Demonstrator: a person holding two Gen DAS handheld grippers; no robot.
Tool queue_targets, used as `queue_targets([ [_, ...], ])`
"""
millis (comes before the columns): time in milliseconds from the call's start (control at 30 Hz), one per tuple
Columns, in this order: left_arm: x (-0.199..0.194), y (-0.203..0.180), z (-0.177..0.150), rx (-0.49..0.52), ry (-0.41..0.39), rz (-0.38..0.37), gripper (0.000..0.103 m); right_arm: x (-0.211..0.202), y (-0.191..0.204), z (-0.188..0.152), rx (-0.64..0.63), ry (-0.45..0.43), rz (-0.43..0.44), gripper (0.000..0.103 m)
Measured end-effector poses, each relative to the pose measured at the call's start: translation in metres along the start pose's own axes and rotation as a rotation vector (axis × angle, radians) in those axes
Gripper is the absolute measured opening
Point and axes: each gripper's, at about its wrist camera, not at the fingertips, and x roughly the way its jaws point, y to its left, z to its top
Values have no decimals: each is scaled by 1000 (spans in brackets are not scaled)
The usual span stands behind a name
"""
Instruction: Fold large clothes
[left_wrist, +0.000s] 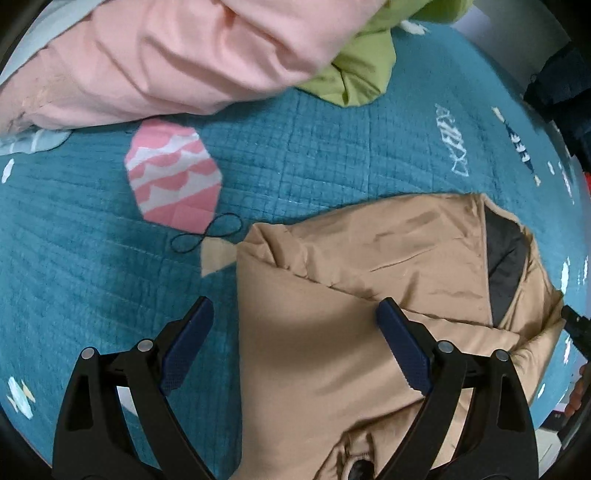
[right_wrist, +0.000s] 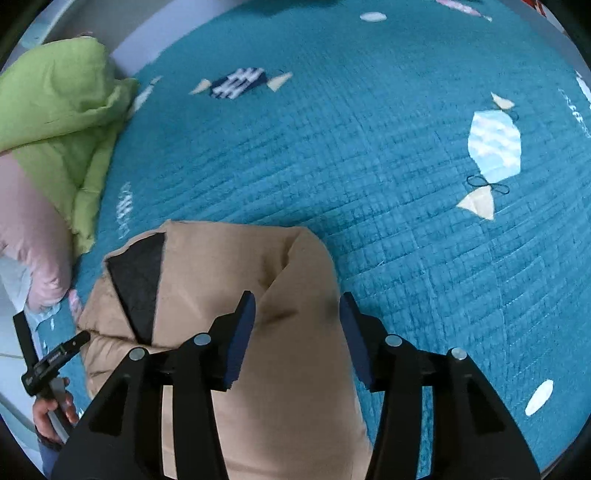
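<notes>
Where the teal quilted bedspread (left_wrist: 314, 155) covers the bed, its printed patches show: a pink-and-white scalloped one (left_wrist: 173, 173) at the left of the left wrist view, a pale blue one (right_wrist: 495, 144) at the right of the right wrist view. At the upper left of the left view a pink duvet (left_wrist: 177, 59) is heaped on the bed, with a lime-green one (left_wrist: 362, 70) touching its right edge; a strip of pale wall or bed frame (right_wrist: 122, 40) shows beyond the green bedding in the right view.

The tan jacket (left_wrist: 332, 332) lies folded on the bedspread, near the person's edge of the bed. Its long axis runs away from the cameras, and the end with the dark grey lining (right_wrist: 138, 280) points towards the heaped bedding.

The left gripper (left_wrist: 295, 310) hangs over the jacket's left edge with its fingers wide apart, holding nothing. The right gripper (right_wrist: 297, 306) straddles the jacket's right edge, fingers likewise spread and empty.
</notes>
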Motion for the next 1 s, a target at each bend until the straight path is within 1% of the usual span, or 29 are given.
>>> queue_targets([
  [67, 7, 0, 3, -2, 10, 1, 91, 7, 0, 5, 2, 1, -21, 46],
  [167, 18, 1, 8, -27, 33, -19, 90, 16, -2, 11, 10, 14, -14, 46],
  [233, 21, 2, 10, -37, 32, -19, 90, 23, -3, 13, 7, 26, -24, 44],
  [267, 21, 2, 10, -36, 26, -18, 87, 25, -4, 13, 2, 31, -33, 30],
  [300, 20, 1, 11, -32, 18, -14, 79, 27, -4, 12, -9, 31, -32, 25],
  [333, 19, 0, 11, -21, 11, -13, 74, 30, -3, 12, -20, 36, -43, 21],
  [367, 18, -2, 12, -8, 5, -16, 65, 30, -3, 10, -29, 22, -51, 17],
  [400, 16, -5, 11, 13, 0, -7, 49, 29, -2, 9, -43, 14, -51, 16],
  [500, 7, -11, 9, 36, -50, -17, 29, 23, 0, 2, -65, -28, -52, 14],
  [567, 2, -13, 6, 45, -72, -23, 25, 17, 1, 0, -75, -58, -46, 12],
  [633, -7, -13, 5, 35, -97, -49, 22, 8, 2, -3, -84, -87, -40, 11],
  [667, -16, -14, 4, 38, -124, -69, 22, 1, 2, -4, -88, -107, -35, 11],
  [767, -41, -23, -1, 74, -183, -82, 21, -19, 9, -6, -110, -160, -17, 10],
  [900, -84, -33, -15, 95, -258, -142, 21, -56, 20, -14, -124, -229, 22, 10],
  [1000, -117, -34, -36, 131, -325, -140, 21, -84, 25, -27, -149, -272, 44, 10],
])
